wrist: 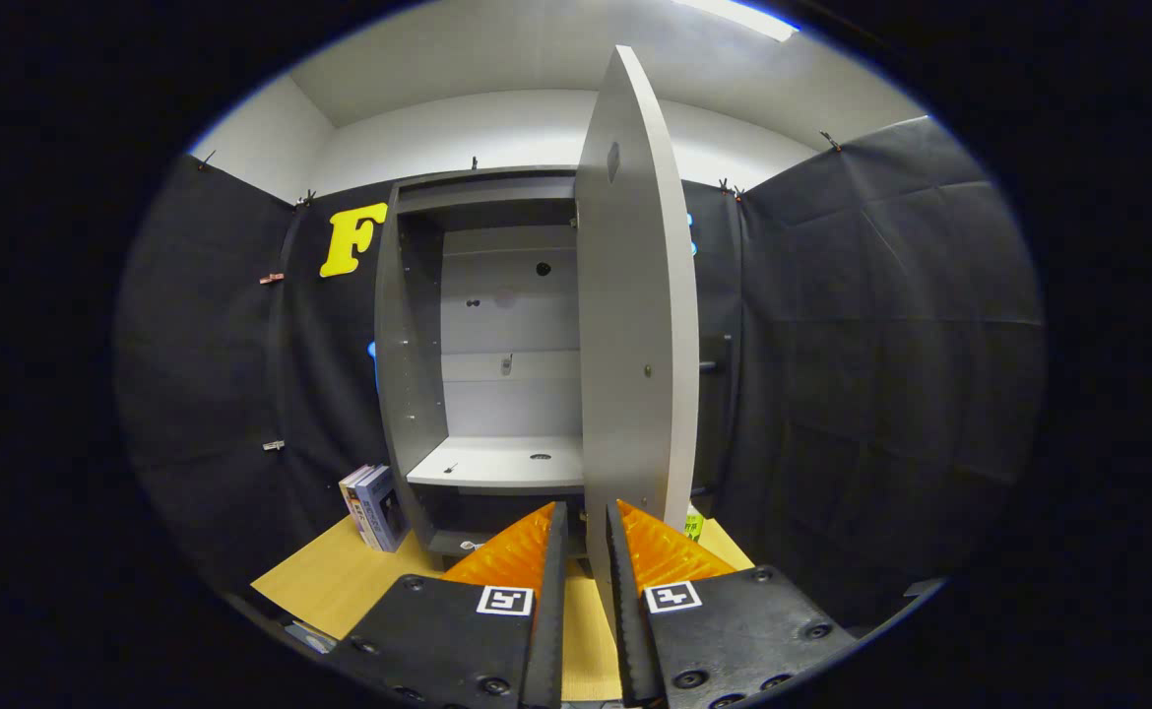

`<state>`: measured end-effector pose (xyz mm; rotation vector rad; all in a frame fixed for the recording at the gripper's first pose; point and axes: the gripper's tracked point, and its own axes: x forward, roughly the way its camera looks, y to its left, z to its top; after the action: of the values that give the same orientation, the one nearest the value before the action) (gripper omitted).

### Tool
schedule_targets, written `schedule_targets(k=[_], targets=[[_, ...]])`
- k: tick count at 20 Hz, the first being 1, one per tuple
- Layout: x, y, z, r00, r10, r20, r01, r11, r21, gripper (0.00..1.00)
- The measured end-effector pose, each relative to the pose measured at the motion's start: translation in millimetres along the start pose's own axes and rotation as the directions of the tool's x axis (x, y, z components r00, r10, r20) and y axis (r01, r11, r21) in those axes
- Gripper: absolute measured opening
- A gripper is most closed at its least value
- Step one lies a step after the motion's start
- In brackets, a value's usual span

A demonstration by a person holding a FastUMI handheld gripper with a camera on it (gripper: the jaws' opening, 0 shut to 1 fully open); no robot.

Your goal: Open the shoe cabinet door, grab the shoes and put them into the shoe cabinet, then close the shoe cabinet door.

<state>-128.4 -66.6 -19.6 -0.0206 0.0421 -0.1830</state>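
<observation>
The grey shoe cabinet (409,374) stands on the wooden floor against the booth wall, its inside showing a pale shelf (497,463) with nothing on it. Its door (635,325) is swung wide open toward me, and I see it nearly edge-on. The door's free edge runs down between my fingers. My gripper (588,507) is shut on that edge near the door's lower part, with one finger on each face. A small pale thing (473,545) lies in the dark bottom compartment; I cannot tell what it is.
A few boxes or books (374,507) lean beside the cabinet's left foot. A green item (694,522) peeks out behind the door's lower right. The yellow wooden floor (340,581) spreads in front of the cabinet. Black cloth walls close in on both sides.
</observation>
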Motion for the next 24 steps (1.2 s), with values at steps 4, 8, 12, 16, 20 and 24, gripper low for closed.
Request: schedule_targets(k=[4,8,12,16,20,24], targets=[[9,22,-14,0.998,0.053,-0.023,-0.053,0.999,-0.009,0.27],[8,32,-23,0.995,0.098,-0.036,-0.099,0.995,-0.023,0.27],[17,58,-42,0.989,0.133,-0.073,-0.134,0.991,-0.014,0.36],[39,85,-76,0.980,0.146,-0.135,-0.150,0.989,-0.013,0.40],[57,116,-129,0.958,0.170,-0.231,-0.171,0.985,0.017,0.40],[78,143,-188,0.930,0.170,-0.326,-0.169,0.985,0.031,0.40]])
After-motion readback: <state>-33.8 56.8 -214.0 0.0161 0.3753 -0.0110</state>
